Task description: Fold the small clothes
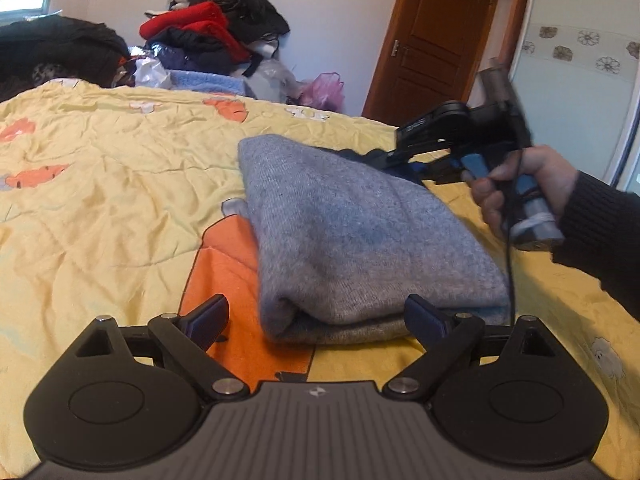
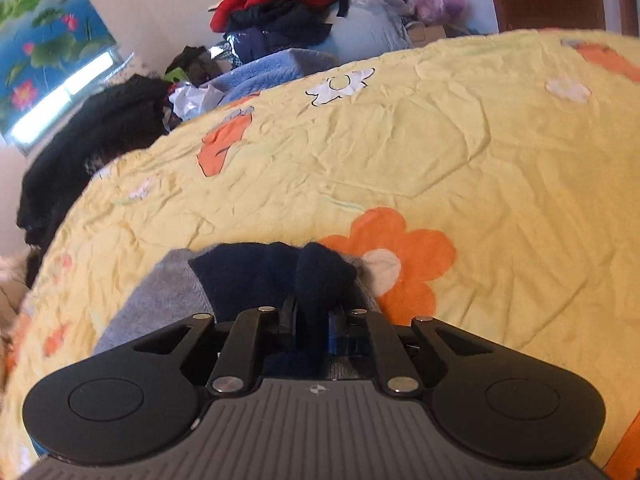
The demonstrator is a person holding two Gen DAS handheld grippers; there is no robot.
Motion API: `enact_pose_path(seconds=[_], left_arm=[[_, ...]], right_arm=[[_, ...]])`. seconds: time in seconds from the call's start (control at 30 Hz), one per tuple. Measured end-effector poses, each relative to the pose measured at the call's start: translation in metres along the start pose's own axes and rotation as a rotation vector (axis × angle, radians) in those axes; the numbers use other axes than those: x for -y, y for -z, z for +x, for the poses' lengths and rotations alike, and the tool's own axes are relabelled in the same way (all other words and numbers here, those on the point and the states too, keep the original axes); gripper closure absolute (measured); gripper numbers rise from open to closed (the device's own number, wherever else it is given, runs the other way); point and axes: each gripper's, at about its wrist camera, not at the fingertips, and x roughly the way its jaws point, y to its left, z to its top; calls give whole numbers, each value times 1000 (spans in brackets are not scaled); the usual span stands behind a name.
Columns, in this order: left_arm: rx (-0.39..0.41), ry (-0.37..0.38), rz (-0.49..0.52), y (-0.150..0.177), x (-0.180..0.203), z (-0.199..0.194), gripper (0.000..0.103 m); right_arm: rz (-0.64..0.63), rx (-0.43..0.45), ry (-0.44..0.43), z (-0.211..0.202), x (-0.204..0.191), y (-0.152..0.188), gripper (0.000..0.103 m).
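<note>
Yellow floral bedspread (image 1: 120,168), folded grey garment (image 1: 360,232) just beyond gaping left gripper (image 1: 316,316)

A bed (image 1: 100,168) under a wrinkled yellow quilt with orange flowers is carrying a folded grey garment (image 1: 360,240), lying toward its near edge, dark blue fabric (image 2: 256,276) showing at the far end.

A home bedroom: a bed under a yellow flowered quilt (image 1: 120,168) stretches ahead of the claw, a heap of clothes (image 1: 216,36) beyond it against the wall, a wooden door (image 1: 432,36) to the far right.
</note>
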Motion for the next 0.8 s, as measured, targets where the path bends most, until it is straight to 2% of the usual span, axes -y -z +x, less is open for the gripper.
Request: enact_pose_path(seconds=[0.03,0.07,0.13,0.2,0.27,0.3,0.33,0.37,0.4,0.43,0.47,0.53,0.63,0.73,0.77,0.8], left_arm=[[12,-10,-3,0,-1,-2,8],[30,-23,2,0,0,-6,8],[93,-27,43,2,8,-21,8],[137,13,110,1,22,-28,8],[130,49,177,-5,36,-20,8],[116,55,206,-10,42,-11,8],[78,62,215,-14,44,1,8],[5,61,201,-19,43,16,8],[-81,57,163,-22,39,32,8],[-112,75,123,-23,32,40,8],[-92,93,114,-22,29,38,6],[-103,90,124,-22,31,38,6],[-92,57,129,-22,35,24,6],[-43,-7,127,-19,35,-1,6],[-32,-40,117,-17,34,-6,6],[-25,-66,98,-14,31,-11,6]], right_arm=[[-5,12,11,-10,-5,4,66],[-24,35,22,-25,-12,10,52],[-67,144,-10,-63,-25,27,49],[-115,191,-66,-94,-40,47,47],[-94,154,-169,-101,-48,63,40],[-86,116,-201,-97,-51,69,41],[-87,89,-200,-91,-53,74,41],[-94,70,-169,-83,-54,78,41],[-92,43,-127,-72,-52,80,42],[-72,16,-105,-63,-45,82,44],[-34,24,-121,-59,-35,85,50],[27,37,-164,-62,-26,88,49],[-1,41,-132,-79,-37,91,45],[-31,108,-133,-121,-46,111,32],[-59,130,-121,-135,-49,123,23],[-94,145,-94,-148,-50,136,18]])
